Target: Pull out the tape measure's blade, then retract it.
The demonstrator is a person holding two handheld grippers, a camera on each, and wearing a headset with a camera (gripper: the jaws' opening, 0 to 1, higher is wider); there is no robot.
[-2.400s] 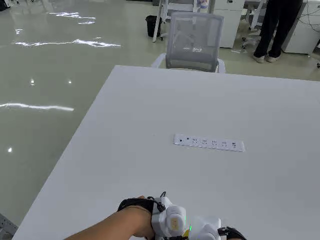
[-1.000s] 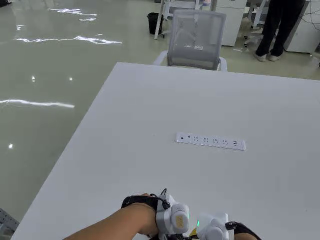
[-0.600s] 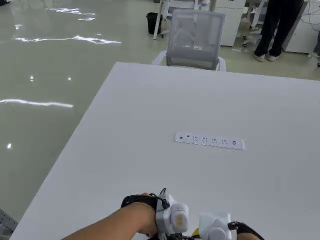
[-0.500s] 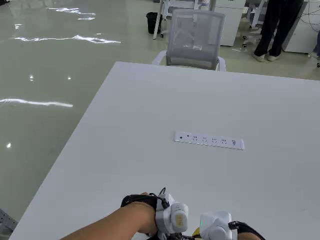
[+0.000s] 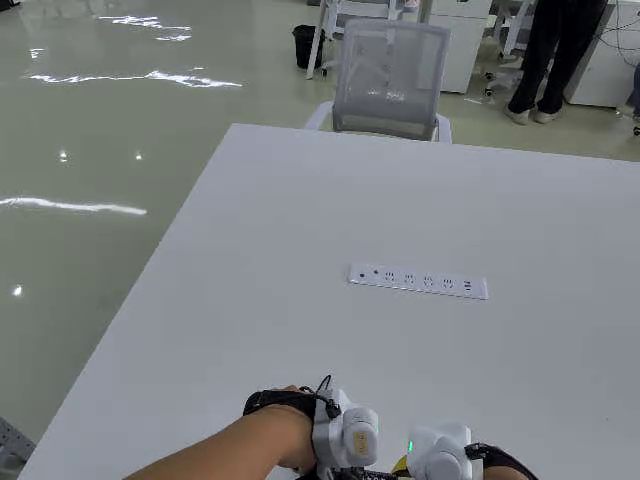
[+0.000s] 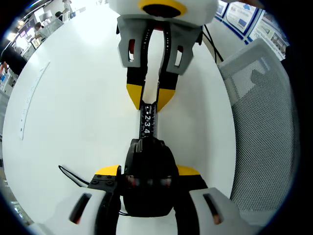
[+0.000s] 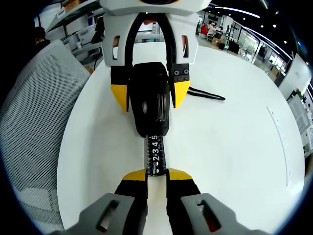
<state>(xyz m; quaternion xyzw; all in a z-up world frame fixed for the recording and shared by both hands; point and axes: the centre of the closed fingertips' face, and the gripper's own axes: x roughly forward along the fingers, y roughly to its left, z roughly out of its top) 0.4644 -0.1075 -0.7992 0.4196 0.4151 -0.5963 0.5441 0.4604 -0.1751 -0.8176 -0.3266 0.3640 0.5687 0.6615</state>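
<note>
On the left, the left gripper [image 6: 148, 171] is clamped across the black tape measure case [image 6: 146, 188]. This looks like a rigid, fairly hefty body, best held by its flat sides, and it sits at the near edge of the white table [image 6: 73, 98]. Between the two tools a short run of blade [image 6: 147, 122] shows: thin, springy steel that will likely snap back if freed. On the right, the right gripper [image 7: 156, 175] is pinched nearly closed on the blade's tip.
</note>
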